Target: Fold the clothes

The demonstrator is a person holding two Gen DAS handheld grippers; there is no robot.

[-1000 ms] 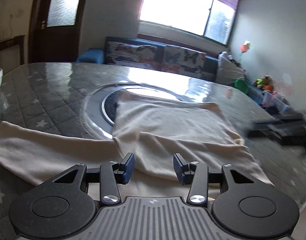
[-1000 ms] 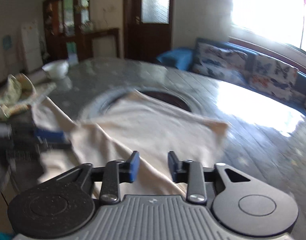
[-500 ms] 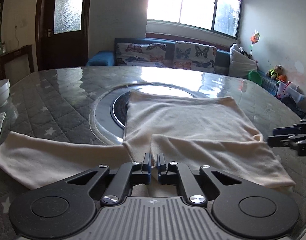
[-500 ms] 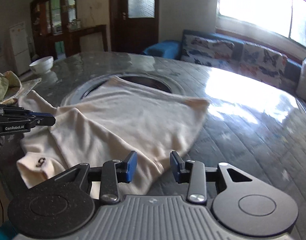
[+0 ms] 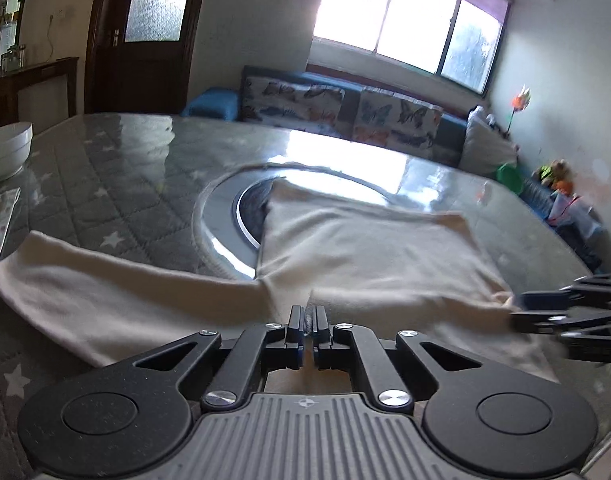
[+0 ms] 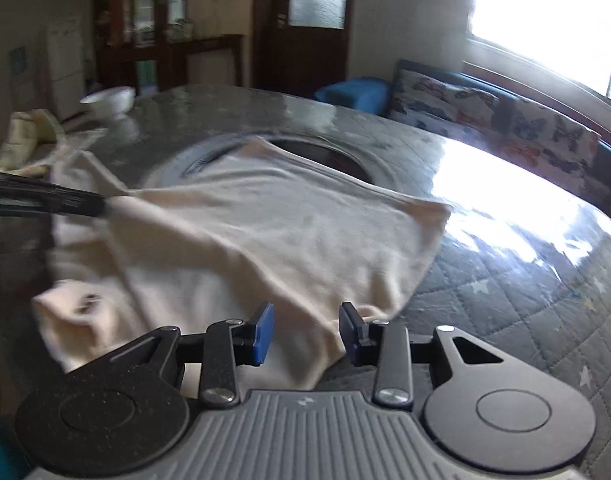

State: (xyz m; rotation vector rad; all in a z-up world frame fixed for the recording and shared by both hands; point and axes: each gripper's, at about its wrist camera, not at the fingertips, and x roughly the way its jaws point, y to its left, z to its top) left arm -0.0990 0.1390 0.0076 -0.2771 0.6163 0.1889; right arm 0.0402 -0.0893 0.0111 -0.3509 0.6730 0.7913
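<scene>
A cream long-sleeved shirt [image 5: 369, 252] lies spread on the quilted grey table [image 5: 117, 184], one sleeve [image 5: 105, 280] stretched out to the left. My left gripper [image 5: 307, 316] is shut on a pinch of the shirt's near fabric and lifts it a little. In the right wrist view the shirt [image 6: 273, 232] rises to a ridge where the left gripper [image 6: 45, 200] holds it. My right gripper [image 6: 305, 328] is open, its blue pads either side of the shirt's near right edge. It also shows in the left wrist view [image 5: 565, 312].
A white bowl [image 5: 7, 152] stands at the table's far left, with a patterned cloth [image 6: 21, 144] near it. A round inset [image 5: 241, 208] sits in the table's middle, partly under the shirt. A sofa [image 5: 345, 108] and toys [image 5: 553, 176] lie beyond the table.
My left gripper closed on the shirt fabric and has lifted it slightly. My right gripper has moved in lower over the shirt's near right edge, still open.
</scene>
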